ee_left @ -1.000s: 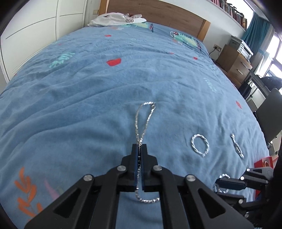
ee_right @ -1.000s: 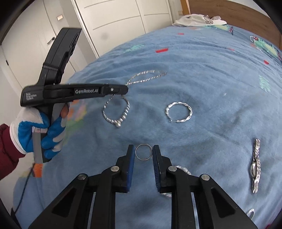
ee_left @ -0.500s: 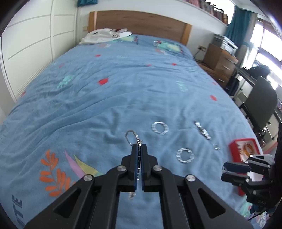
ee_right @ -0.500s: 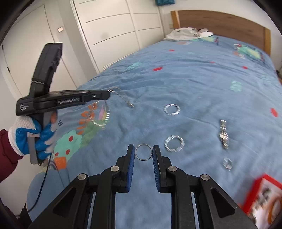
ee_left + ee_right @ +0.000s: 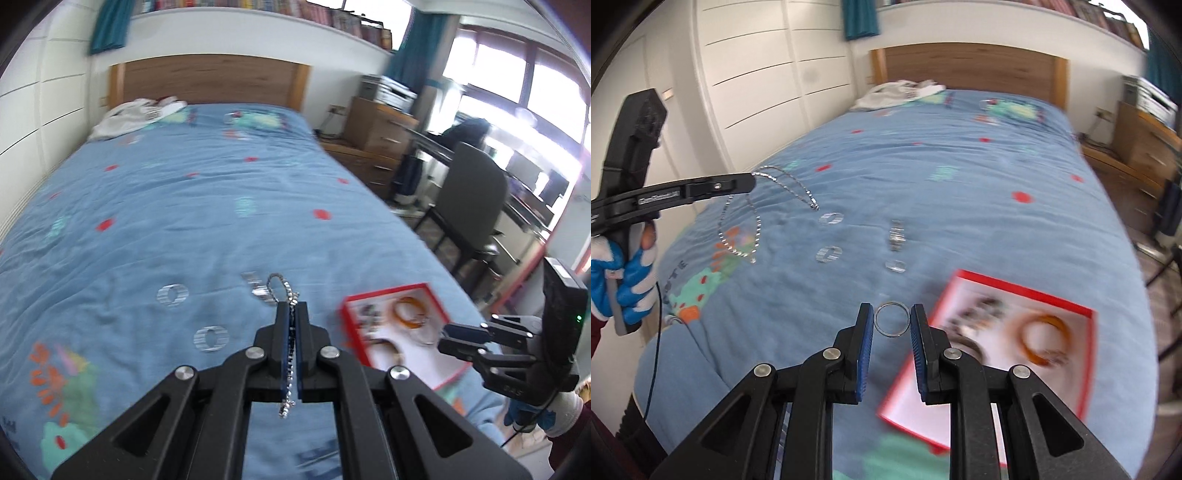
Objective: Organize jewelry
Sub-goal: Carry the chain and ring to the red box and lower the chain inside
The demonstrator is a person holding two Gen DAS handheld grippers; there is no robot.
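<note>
Both grippers are now lifted off the blanket toward the red box (image 5: 990, 354) at lower right. Your left gripper (image 5: 292, 314) is clenched on the limp, swinging necklace (image 5: 783, 188); your right gripper (image 5: 892, 325) grasps the thin, stiff ring (image 5: 892, 324) by its edges, which may slip.

Red-rimmed white jewellery box (image 5: 997, 354): motion-blurred in both views; small dark contents (image 5: 982, 314) unreadable, only an orange bangle (image 5: 1045, 338) recognisable; near corner hidden behind the right claw (image 5: 892, 325).
Silver chain necklace (image 5: 283, 295): middle stretch concealed between the left claw (image 5: 291, 325) pads (ends show above and below).
Silver pieces on the blue patterned bedspread (image 5: 184, 221): smeared, forms uncertain.
Blue-and-white gloved hand (image 5: 620, 280): cut by the frame edge.
</note>
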